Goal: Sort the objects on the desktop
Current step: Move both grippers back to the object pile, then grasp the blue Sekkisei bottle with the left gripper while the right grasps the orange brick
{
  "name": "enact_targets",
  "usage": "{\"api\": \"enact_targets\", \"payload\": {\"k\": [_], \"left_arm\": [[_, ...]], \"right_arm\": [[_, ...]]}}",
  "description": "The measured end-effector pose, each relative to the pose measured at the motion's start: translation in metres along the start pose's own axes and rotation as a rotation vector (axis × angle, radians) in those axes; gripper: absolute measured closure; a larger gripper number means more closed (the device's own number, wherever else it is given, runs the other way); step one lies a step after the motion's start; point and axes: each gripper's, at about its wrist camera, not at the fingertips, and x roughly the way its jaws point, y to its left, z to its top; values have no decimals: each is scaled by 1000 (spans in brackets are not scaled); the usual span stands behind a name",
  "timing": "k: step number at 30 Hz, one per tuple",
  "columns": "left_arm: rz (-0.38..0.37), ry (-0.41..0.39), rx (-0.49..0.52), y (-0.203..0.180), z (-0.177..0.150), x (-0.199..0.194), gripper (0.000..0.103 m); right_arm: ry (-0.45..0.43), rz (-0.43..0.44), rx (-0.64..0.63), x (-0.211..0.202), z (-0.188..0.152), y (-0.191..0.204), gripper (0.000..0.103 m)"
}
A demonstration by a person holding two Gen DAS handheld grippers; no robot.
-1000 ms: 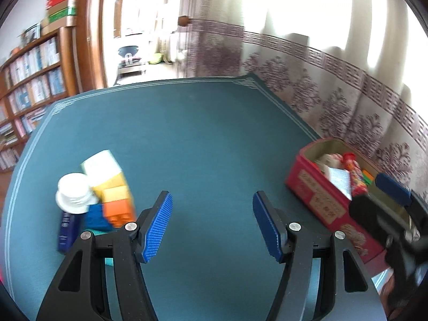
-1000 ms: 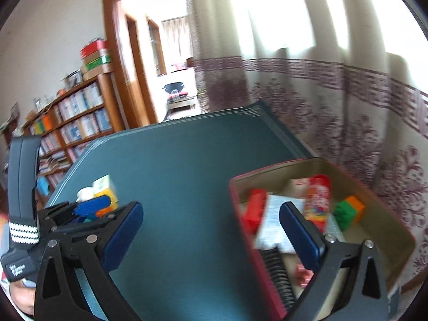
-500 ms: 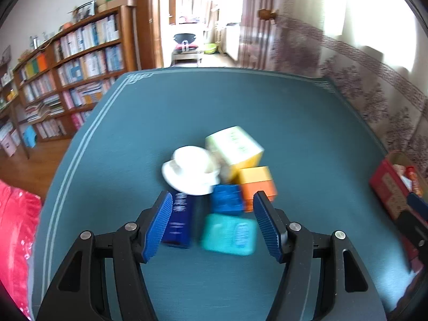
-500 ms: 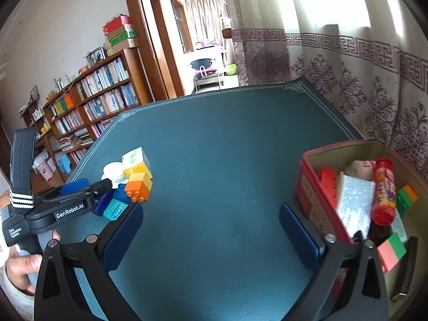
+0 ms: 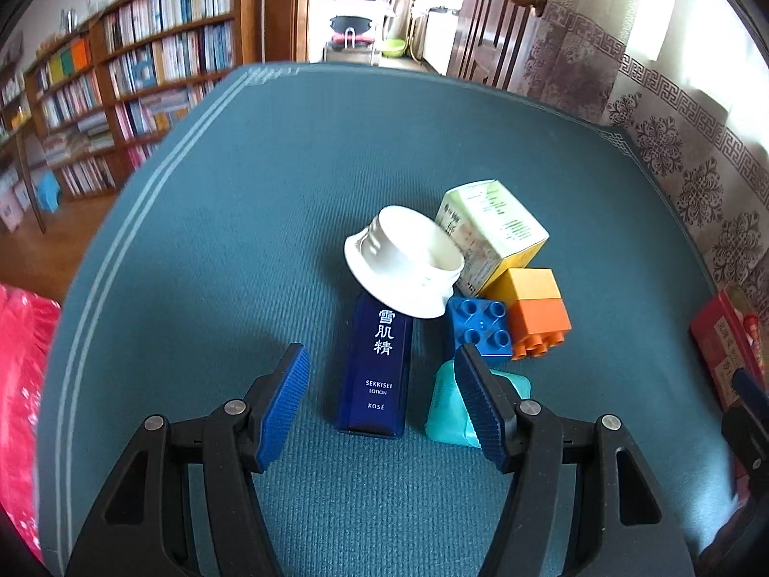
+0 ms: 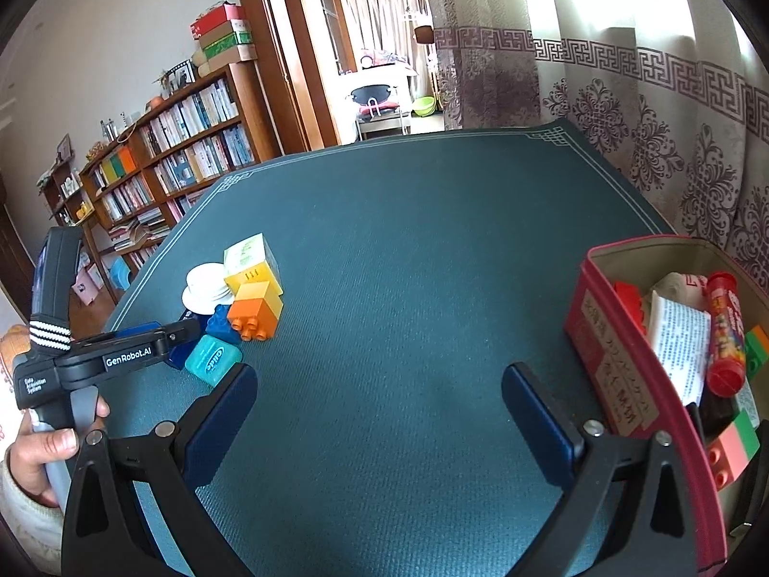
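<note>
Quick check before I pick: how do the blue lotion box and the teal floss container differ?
The blue lotion box is long, dark and narrow; the teal floss container is short, pale and rounded at the corners. The lotion box has the white cap resting over its far end; nothing rests on the floss container. The lotion box sits between the left gripper's open fingers; one finger partly hides the floss container. Both lie flat on the green mat.

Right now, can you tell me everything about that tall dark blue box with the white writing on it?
The tall dark blue lotion box looks like glossy cardboard, with white characters and small white lettering down its top face. It lies flat on the teal table mat, its long side pointing away from the camera. A white ribbed plastic cap rests over its far end. A turquoise floss case sits just to its right. The open left claw hovers around its near end, not touching it.
</note>
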Motion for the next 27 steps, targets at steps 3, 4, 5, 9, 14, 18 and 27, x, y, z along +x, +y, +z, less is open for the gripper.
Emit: {"api": "enact_targets", "payload": {"k": [3, 4, 5, 9, 14, 18, 27], "left_arm": [[-26, 18, -37, 8, 0, 5, 37], [-29, 21, -48, 10, 1, 6, 37], [-21, 24, -53, 12, 1, 7, 37], [-7, 30, -50, 15, 4, 10, 37], [17, 29, -15, 9, 5, 14, 37], [30, 16, 2, 8, 5, 15, 37], [-36, 5, 0, 14, 3, 14, 63]], "right_arm": [[7, 4, -1, 2, 0, 1, 1], [9, 7, -1, 2, 1, 2, 1], [10, 9, -1, 3, 1, 2, 1], [11, 15, -13, 4, 4, 7, 1], [17, 46, -40, 9, 11, 22, 1], [22, 80, -88, 16, 21, 42, 1], [71, 88, -156, 52, 29, 71, 1]]}}
